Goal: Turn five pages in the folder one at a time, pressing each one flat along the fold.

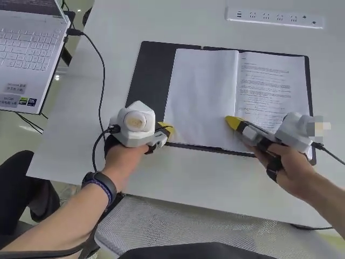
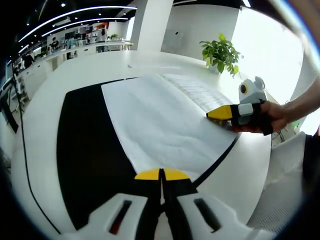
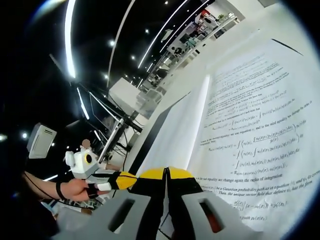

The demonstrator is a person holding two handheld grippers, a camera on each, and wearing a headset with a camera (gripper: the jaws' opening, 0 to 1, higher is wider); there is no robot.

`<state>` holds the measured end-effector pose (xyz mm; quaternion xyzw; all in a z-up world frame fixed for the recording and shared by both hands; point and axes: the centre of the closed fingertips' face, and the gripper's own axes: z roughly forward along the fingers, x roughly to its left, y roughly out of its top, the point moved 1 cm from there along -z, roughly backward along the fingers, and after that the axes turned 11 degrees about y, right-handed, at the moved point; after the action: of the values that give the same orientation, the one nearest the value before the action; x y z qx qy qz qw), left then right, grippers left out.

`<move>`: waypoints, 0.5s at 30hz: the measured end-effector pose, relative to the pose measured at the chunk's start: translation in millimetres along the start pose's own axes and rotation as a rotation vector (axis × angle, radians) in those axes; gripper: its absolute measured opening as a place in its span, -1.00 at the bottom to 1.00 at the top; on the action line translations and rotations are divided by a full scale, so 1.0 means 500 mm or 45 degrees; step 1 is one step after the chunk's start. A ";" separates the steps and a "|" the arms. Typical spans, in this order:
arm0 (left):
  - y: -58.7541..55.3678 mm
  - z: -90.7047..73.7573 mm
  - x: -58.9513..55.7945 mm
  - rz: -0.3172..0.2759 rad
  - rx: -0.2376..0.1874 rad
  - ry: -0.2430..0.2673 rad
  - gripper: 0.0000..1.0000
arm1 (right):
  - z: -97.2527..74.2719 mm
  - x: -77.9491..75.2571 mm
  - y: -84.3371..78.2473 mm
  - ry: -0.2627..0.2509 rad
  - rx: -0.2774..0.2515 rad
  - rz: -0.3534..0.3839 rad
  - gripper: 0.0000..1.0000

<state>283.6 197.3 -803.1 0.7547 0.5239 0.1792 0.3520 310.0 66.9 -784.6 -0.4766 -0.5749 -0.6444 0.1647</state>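
Head view: folder (image 1: pixel 153 75) lies open at frame centre on the white bench (image 1: pixel 178 172). Left tool (image 1: pixel 164 129), jaws pressed together, is placed at the blank page's (image 1: pixel 202 91) lower left corner. Right tool (image 1: pixel 233 122), jaws likewise together, is set low by the fold. Recommended: tip to be drawn steadily up the fold.

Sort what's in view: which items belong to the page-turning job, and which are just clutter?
Job: open black folder; blank white left-hand page; printed white right-hand page; left hand-held gripper; right hand-held gripper.
Lying about: white laptop; white power strip; black cable; green potted plant.
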 end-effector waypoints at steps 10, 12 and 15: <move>-0.005 0.010 0.008 0.003 -0.002 -0.011 -1.00 | -0.028 0.027 -0.043 0.009 0.021 0.037 -1.00; -0.006 0.012 0.010 0.005 -0.002 -0.014 -1.00 | -0.034 0.029 -0.051 0.016 0.021 0.053 -1.00; -0.007 0.015 0.013 0.006 -0.001 -0.015 -1.00 | -0.040 0.034 -0.058 0.016 0.012 0.068 -1.00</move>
<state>288.3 201.3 -811.2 0.7569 0.5198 0.1759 0.3550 271.2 63.1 -785.7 -0.4870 -0.5640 -0.6400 0.1875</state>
